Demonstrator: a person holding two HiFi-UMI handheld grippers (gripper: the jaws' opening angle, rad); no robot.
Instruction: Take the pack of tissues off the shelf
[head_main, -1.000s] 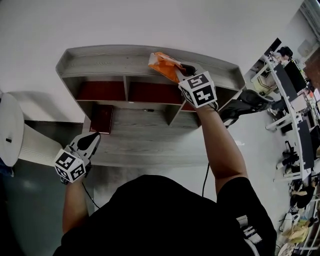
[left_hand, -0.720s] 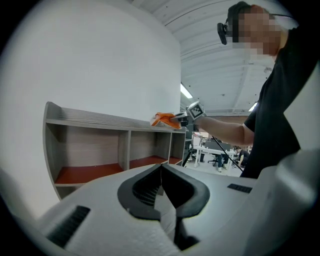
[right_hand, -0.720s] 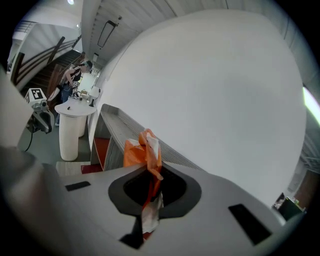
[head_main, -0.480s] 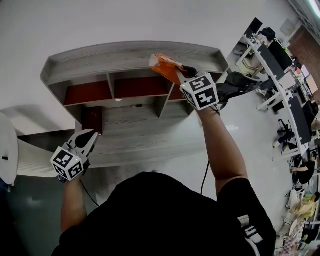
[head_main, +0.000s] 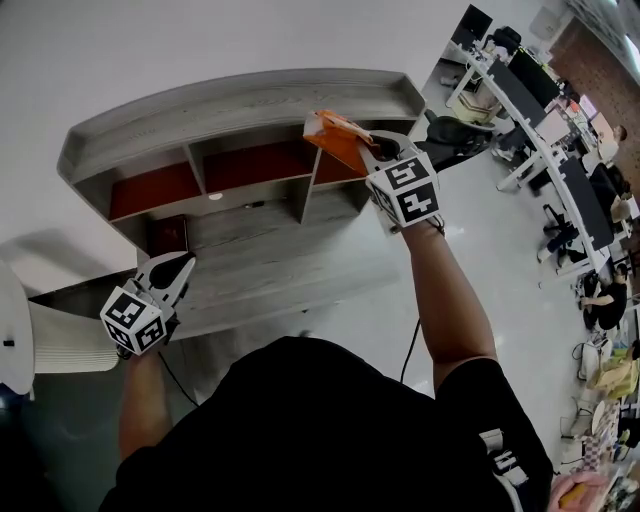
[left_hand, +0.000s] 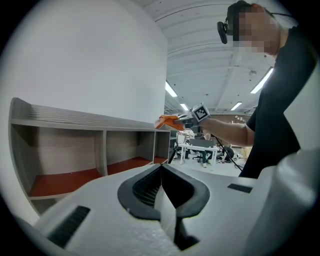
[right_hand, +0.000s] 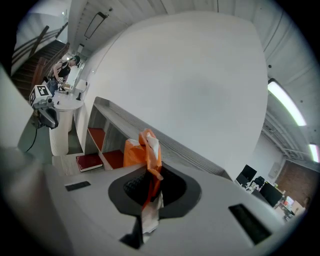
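Right gripper (head_main: 378, 152), jaws clamped tight on the wrapper edge of the orange pack of tissues (head_main: 336, 138), holds it by the shelf (head_main: 240, 100) top's right end. Left gripper (head_main: 176, 270) closed, empty. Draw clear slowly, as the thin pinch could slip

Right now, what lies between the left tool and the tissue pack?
Head view: only the shelf, its grey lower board and red-floored middle compartment. The book lies left of that line.
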